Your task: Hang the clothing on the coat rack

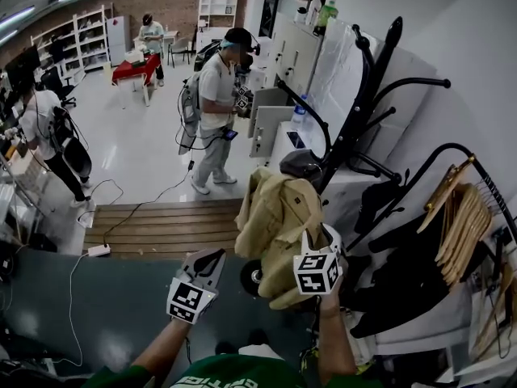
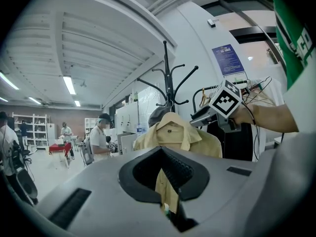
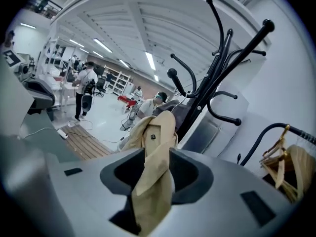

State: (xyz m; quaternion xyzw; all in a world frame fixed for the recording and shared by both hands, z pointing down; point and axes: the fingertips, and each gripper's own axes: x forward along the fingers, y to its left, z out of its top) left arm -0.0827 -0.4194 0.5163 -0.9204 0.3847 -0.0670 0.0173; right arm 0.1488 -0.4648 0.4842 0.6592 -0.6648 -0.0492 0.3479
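Note:
A tan shirt [image 1: 275, 212] hangs against the black coat rack [image 1: 355, 128], below a dark cap [image 1: 300, 164]. My right gripper [image 1: 319, 242] is at the shirt's right side. In the right gripper view a bunched fold of the shirt [image 3: 155, 132] runs between the jaws and spills over them, so this gripper [image 3: 153, 194] is shut on it. My left gripper [image 1: 215, 257] is low at the shirt's left. In the left gripper view a narrow strip of tan cloth sits pinched in that gripper [image 2: 168, 201], with the shirt's collar [image 2: 173, 127] and the rack [image 2: 168, 78] ahead.
Wooden hangers [image 1: 460, 217] and dark clothes [image 1: 404, 273] hang on a rail at the right. White cabinets [image 1: 283, 111] stand behind the rack. A person [image 1: 216, 111] stands on the floor beyond a wooden step [image 1: 161, 225], with cables trailing there.

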